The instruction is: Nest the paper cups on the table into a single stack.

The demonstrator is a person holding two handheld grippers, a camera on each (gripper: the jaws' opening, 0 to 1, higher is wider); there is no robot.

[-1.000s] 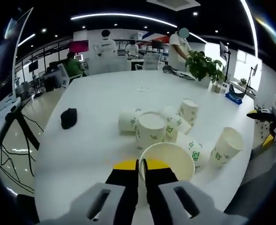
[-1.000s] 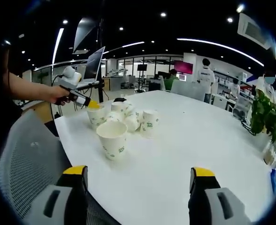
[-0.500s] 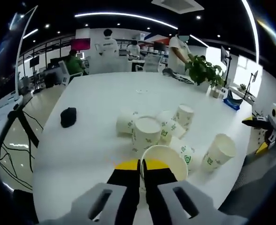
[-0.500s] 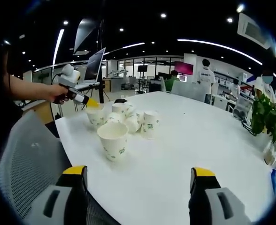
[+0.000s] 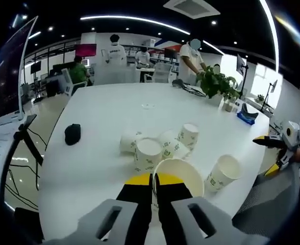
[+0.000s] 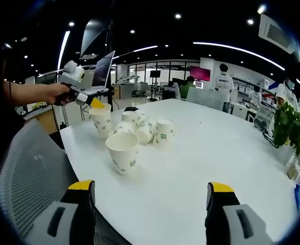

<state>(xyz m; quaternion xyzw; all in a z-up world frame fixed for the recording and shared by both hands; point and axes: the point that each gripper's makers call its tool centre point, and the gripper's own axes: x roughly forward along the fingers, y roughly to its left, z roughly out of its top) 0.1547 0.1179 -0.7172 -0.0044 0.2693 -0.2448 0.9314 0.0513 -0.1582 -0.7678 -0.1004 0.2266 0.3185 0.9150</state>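
A: What is the left gripper (image 5: 153,185) doing?

B: In the left gripper view its yellow-tipped black jaws rise from the bottom centre, pressed together on the near rim of a white paper cup with green printed marks (image 5: 179,176). The cup's mouth faces the camera and the inside looks bare. In the right gripper view, upper left, that held cup (image 6: 102,120) hangs upright from the left gripper (image 6: 91,102), its base above the white round-edged table (image 6: 201,153).

A: And the other cups?

B: A cluster of the same white paper cups (image 5: 157,145) sits mid-frame in the left gripper view, just beyond the held one: some upright on their rims, some tipped on their sides, touching one another. One more single cup (image 5: 221,173) stands apart at lower right, mouth open, nothing seen inside. In the right gripper view that single cup (image 6: 122,152) is centre left, nearest the camera, with the cluster (image 6: 147,131) behind it.

A: Any writing?

B: Each cup has a small green logo and print, too small to read.

A: The right gripper (image 6: 151,196)?

B: Its jaws stand wide apart at the bottom corners, gripping nothing. A small black object (image 5: 72,133) lies on the table at left in the left gripper view, well apart from the cups
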